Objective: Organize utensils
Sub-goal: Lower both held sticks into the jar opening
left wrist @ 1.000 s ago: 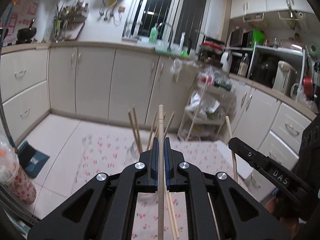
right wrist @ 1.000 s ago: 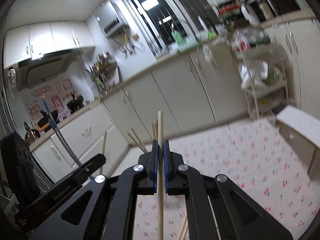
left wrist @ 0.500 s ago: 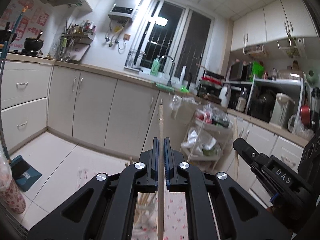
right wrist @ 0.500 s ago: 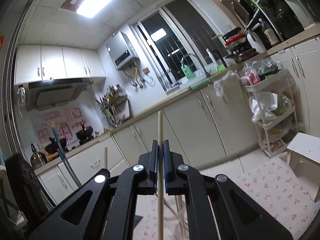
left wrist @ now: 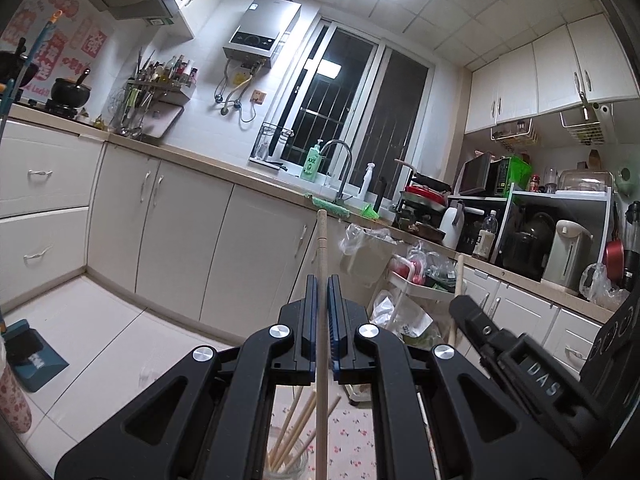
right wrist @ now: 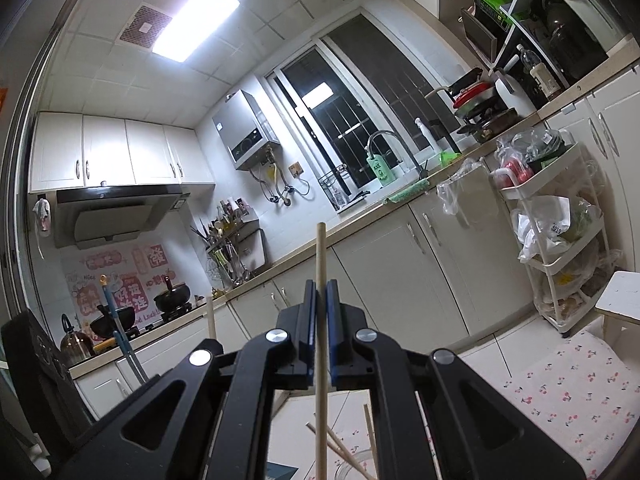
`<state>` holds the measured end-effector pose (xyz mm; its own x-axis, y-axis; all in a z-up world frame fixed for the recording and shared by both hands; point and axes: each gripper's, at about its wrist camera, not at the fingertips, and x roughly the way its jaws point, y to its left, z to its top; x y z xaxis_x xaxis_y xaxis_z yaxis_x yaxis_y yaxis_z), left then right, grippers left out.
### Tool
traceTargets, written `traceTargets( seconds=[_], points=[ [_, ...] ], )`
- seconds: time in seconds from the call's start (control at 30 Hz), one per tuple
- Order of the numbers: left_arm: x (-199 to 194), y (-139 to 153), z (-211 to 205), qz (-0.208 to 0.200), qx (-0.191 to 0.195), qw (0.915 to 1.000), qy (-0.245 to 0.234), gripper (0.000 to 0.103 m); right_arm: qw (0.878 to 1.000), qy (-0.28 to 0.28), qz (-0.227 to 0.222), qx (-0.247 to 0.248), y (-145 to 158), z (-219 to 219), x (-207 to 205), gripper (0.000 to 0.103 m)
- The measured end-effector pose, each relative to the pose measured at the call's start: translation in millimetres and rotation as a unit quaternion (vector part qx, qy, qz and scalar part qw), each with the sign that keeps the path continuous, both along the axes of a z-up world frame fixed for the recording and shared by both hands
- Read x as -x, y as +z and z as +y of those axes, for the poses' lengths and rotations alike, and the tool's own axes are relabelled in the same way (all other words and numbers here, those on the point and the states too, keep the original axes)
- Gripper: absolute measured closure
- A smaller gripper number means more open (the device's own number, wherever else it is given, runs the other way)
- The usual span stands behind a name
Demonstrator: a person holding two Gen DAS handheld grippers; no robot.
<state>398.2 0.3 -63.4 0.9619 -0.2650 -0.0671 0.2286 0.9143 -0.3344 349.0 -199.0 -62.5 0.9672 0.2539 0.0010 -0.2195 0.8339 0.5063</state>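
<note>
1. Between the left gripper's (left wrist: pixel 324 312) closed blue pads, a wooden chopstick (left wrist: pixel 321 280) stands upright, tip above the jaws. Below it, a glass jar (left wrist: pixel 288 462) holds more chopsticks (left wrist: pixel 292 428) over the floral cloth (left wrist: pixel 360 440).
2. Right wrist view: right gripper (right wrist: pixel 320 316) clamps its own chopstick (right wrist: pixel 320 264) vertically; loose sticks (right wrist: pixel 344 448) lean in the glass jar (right wrist: pixel 356 466) beneath.

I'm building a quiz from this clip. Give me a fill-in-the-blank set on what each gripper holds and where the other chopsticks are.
1. The left gripper is shut on a single wooden ____.
2. The right gripper holds ____ chopstick between its fingers.
3. Below the left gripper, several chopsticks stand in a clear ____.
4. The cloth under the work area has a ____ print.

Missing words: chopstick; one; jar; floral
</note>
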Motion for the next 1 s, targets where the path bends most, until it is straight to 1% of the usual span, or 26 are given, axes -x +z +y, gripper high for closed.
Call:
traceTargets(
  seconds=[0.07,0.17,0.5,1.0],
  points=[
    [-3,-2,0,0.001,0.001,1.0,0.001,0.098,1.0,-0.001,0.001,0.0,-4,2,-7,0.097],
    [-18,-6,0,0.005,0.004,1.0,0.005,0.098,1.0,-0.002,0.001,-0.002,-8,3,-18,0.097],
    [-53,-33,8,0.021,0.014,0.9994,0.022,0.098,1.0,-0.003,0.013,0.002,-32,12,-45,0.097],
    [-77,-64,14,0.029,0.028,0.9986,0.034,0.098,1.0,0.003,0.022,0.015,-60,24,-69,0.097]
  ],
)
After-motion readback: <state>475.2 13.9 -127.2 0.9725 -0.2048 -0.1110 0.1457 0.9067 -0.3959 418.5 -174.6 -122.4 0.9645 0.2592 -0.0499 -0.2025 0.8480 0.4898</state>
